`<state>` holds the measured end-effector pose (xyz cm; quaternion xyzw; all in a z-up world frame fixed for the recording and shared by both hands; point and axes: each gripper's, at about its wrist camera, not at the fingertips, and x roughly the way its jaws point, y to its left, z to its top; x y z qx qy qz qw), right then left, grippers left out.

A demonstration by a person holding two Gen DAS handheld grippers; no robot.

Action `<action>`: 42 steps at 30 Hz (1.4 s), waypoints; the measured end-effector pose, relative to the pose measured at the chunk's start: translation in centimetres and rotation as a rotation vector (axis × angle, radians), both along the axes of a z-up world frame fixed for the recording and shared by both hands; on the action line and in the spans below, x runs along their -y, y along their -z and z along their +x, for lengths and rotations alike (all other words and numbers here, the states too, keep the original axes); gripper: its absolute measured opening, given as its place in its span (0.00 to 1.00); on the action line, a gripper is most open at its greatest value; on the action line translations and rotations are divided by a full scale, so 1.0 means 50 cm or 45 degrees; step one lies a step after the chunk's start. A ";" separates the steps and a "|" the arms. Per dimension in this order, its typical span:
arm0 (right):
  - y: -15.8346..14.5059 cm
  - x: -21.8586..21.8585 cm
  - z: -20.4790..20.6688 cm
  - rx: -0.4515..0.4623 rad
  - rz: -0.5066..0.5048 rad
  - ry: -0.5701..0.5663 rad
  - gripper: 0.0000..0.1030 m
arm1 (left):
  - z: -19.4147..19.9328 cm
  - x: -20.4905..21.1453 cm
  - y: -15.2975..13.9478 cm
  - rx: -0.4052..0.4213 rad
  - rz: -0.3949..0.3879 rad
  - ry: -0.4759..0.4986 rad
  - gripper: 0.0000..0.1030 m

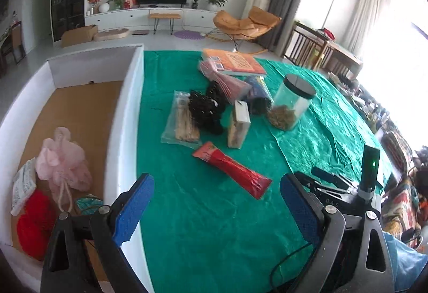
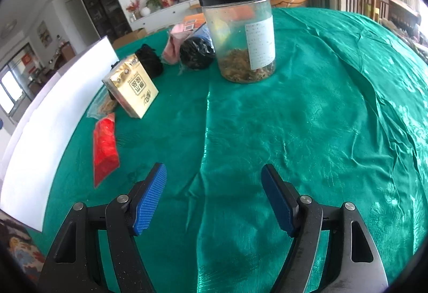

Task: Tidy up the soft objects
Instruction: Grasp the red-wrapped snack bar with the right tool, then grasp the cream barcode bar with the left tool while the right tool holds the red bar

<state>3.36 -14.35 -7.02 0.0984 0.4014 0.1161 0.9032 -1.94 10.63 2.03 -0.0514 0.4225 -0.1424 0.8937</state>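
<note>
The left gripper hangs over the near part of the counter, which is draped in a green cloth. Its blue fingers stand wide apart with nothing between them. The right gripper is likewise spread, its fingers over bare cloth, holding nothing.

To the left of the counter stands a white box with a brown floor. At its near end lie a pink puff, a red soft thing, a white pouch and a teal item, partly hidden behind the left gripper.

On the cloth, just beyond the left gripper, lies a red packet, slanting from far left to near right. Farther off is a cluster: a clear bag of tan strips, a black mesh lump touching it, a gold carton leaning, a pink pack, a dark roll in film, and an orange book at the far edge. To the right of the cluster stands a jar, upright, black-lidded, with brownish bits at its bottom.

In the left wrist view the right gripper's body shows at the near right, carrying a green light.
</note>
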 end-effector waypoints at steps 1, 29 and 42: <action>0.000 -0.007 0.002 0.009 -0.005 -0.026 0.75 | -0.001 0.020 0.016 -0.034 0.015 0.025 0.92; 0.023 -0.026 0.001 -0.059 -0.137 0.010 0.28 | 0.057 0.101 0.027 -0.041 0.050 0.068 0.92; 0.027 0.104 -0.015 -0.057 0.077 0.256 0.28 | 0.343 0.215 0.105 -0.100 0.145 0.011 0.28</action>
